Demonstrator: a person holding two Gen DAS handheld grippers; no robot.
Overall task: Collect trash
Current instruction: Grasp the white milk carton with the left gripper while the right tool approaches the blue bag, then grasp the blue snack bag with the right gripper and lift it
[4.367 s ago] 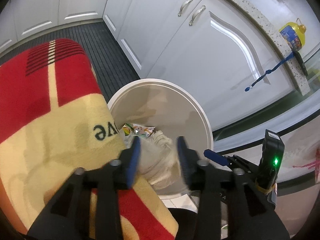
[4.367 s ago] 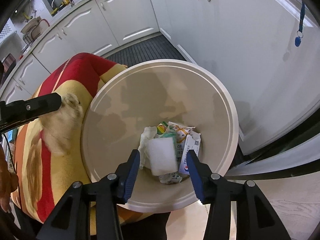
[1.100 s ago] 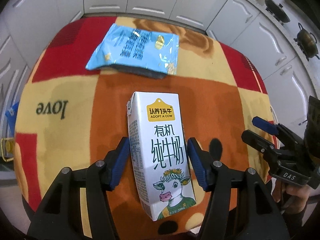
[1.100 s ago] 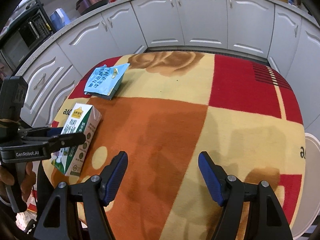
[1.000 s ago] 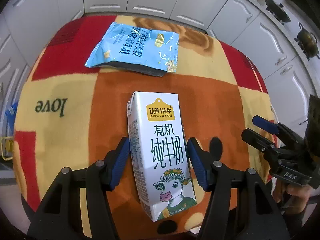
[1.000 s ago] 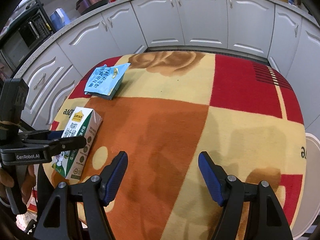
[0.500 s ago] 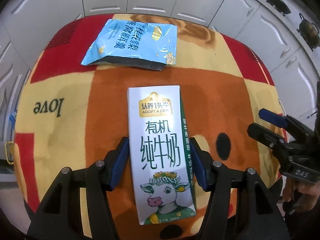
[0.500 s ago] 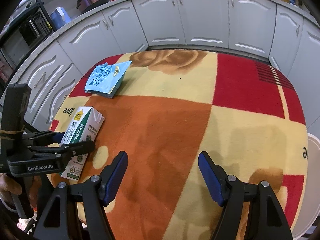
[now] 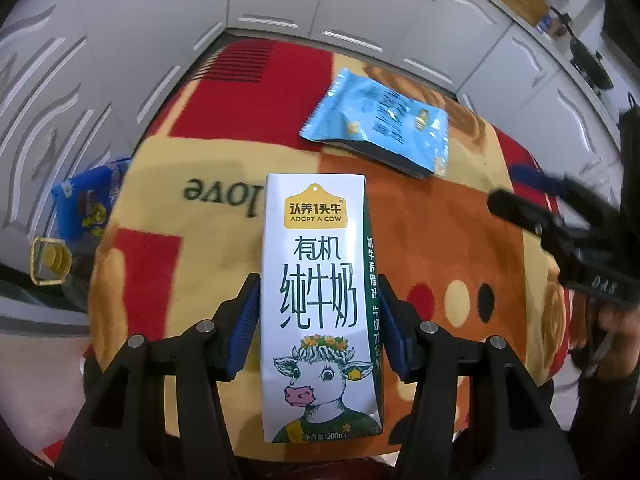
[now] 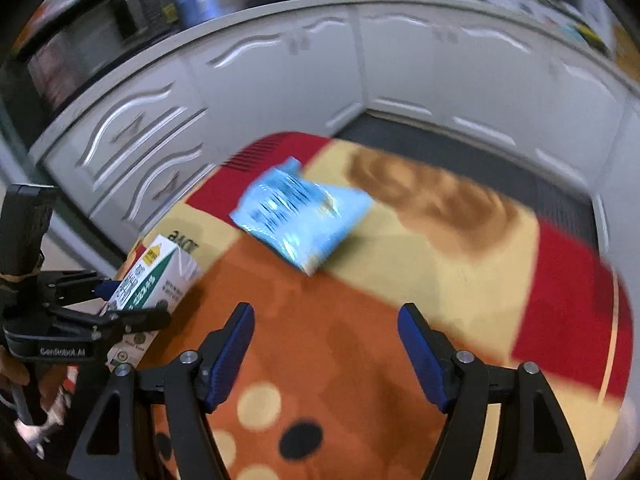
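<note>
A white milk carton (image 9: 320,300) with a cow printed on it sits between the blue pads of my left gripper (image 9: 318,280), which is shut on its sides. The right wrist view shows the same carton (image 10: 154,276) in the left gripper (image 10: 132,300), tilted at the table's left edge. A light blue snack packet (image 9: 380,128) lies flat on the patterned tablecloth (image 9: 440,240) beyond the carton. My right gripper (image 10: 326,312) hovers over the cloth short of the packet (image 10: 300,216); its jaws are opening with nothing between them. It also shows in the left wrist view as the right gripper (image 9: 506,186).
White kitchen cabinets (image 10: 400,72) curve around the round table. A counter with appliances (image 10: 200,4) runs above them. Past the table's left edge stand a blue package (image 9: 88,200) and a yellow-capped bottle (image 9: 50,258). A person's hand (image 9: 612,332) holds the right gripper.
The left gripper has closed onto the carton and tipped it up from the cloth. The right gripper has swung and rolled toward the blue packet, and its jaws stand wider.
</note>
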